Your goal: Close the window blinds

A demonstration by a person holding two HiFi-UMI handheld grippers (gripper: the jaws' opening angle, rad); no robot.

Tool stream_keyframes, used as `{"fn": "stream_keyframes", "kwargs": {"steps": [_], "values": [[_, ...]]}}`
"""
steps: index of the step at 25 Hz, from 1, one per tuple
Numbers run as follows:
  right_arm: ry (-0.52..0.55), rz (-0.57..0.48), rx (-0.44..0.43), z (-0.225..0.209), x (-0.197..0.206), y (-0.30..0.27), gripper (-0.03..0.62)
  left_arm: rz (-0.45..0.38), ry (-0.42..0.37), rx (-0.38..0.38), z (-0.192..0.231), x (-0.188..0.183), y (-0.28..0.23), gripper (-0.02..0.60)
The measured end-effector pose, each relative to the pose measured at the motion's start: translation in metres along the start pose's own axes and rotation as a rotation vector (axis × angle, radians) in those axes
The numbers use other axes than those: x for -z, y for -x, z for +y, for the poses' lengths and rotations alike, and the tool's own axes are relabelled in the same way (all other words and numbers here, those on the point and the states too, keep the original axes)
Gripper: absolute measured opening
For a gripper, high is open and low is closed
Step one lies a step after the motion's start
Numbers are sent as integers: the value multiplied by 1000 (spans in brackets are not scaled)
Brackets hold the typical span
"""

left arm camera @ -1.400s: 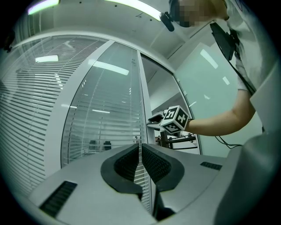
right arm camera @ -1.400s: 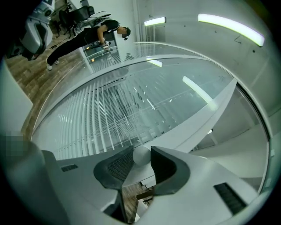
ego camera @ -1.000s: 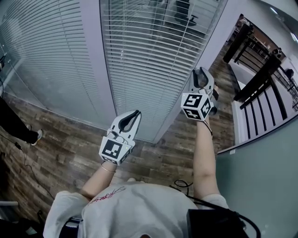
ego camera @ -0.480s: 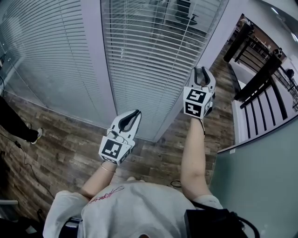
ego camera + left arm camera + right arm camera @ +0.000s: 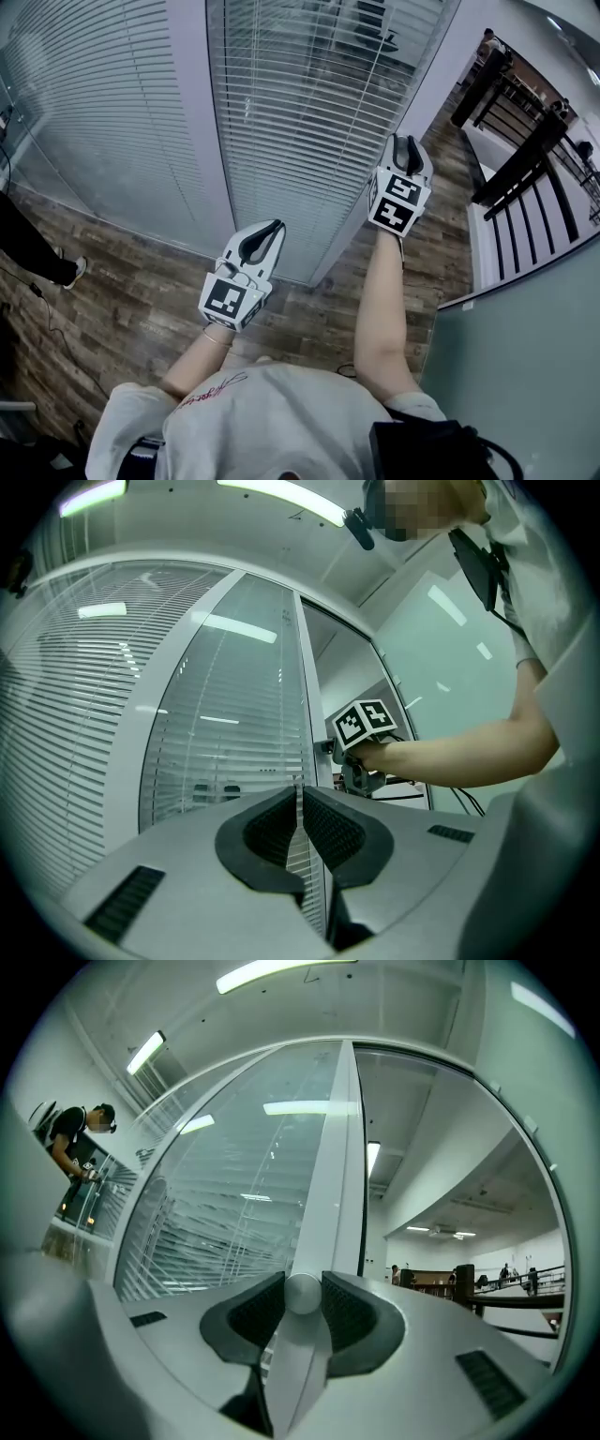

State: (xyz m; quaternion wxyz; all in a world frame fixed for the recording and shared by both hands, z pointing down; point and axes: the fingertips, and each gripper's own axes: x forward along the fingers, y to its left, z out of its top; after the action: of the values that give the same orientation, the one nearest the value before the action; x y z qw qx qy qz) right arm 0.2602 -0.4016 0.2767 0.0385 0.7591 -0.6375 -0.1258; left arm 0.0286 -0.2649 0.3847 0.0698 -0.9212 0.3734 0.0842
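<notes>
Head view looks steeply down over the person's shoulders. Nearest, the left gripper [image 5: 267,234] hangs low and short of the frame post [image 5: 349,234]; its own view shows the jaws drawn together with only a sliver of light between them and nothing in it. Farther out, the right gripper [image 5: 405,148] is raised against that post; in the right gripper view its jaws are clamped on a small round silver knob [image 5: 302,1295] that appears to sit on the post's face. Just left of the post, behind the glass, hang the window blinds [image 5: 300,112]; their slats lie apart, and dark furniture beyond shows through the gaps, so they read as not yet closed. Farther left of the post, a second pane's blinds [image 5: 84,122] look denser. Right of the post, a dark railing [image 5: 525,178] borders the wooden floor [image 5: 131,300]. Judged from this, the task is at its start: the control seems gripped, while the turning that would tilt the slats flat is left to do.
</notes>
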Motion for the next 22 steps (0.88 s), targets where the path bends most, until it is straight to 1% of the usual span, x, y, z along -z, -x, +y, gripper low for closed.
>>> {"fn": "stream_keyframes", "kwargs": {"steps": [6, 11, 14, 17, 22], "values": [[-111, -4, 10, -3, 0, -1, 130, -7, -10, -6, 3, -4, 1, 20], [-148, -4, 12, -5, 0, -1, 130, 2, -7, -7, 2, -4, 2, 20], [-185, -2, 13, -5, 0, -1, 130, -4, -20, -8, 2, -3, 3, 20], [-230, -1, 14, -6, 1, -2, 130, 3, -14, -8, 2, -6, 4, 20], [-356, -5, 14, -10, 0, -2, 130, 3, -26, -11, 2, -7, 4, 20]]}}
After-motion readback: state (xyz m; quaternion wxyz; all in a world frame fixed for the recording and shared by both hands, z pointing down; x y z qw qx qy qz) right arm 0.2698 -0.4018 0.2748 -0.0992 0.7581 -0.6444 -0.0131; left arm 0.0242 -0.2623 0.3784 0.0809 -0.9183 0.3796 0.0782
